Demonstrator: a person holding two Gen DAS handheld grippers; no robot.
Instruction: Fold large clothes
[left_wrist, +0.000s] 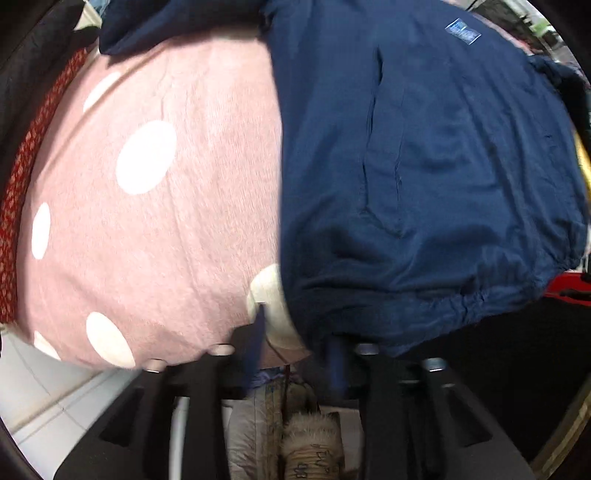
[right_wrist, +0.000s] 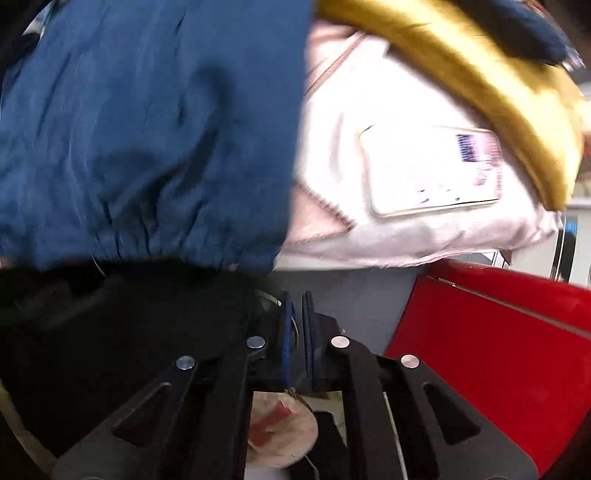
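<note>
The bed (left_wrist: 110, 229), under a pink cover with white dots, carries everything here. On it, filling the right of the left wrist view, lies the navy jacket (left_wrist: 424, 166), spread fairly flat with its gathered elastic hem toward the camera and a small label near its far end. It looks thin and light, a slick woven shell that will slide over the cover and slump rather than hold a crease; the bunched hem, being thicker, is probably the surest place to pinch, taking both layers at each corner. Beside it in the right wrist view sits a pale pink garment (right_wrist: 406, 221) with a phone (right_wrist: 432, 170) resting on it, a mustard yellow garment (right_wrist: 498, 92) behind, and something red (right_wrist: 498, 332) below the bed edge.

The left claw (left_wrist: 299, 332) stands narrowly parted at the jacket's hem, near its left corner; whether it has cloth is hard to tell. The right claw (right_wrist: 298, 325) has its blue pads almost together, with nothing visible between them, just short of the hem's right end
</note>
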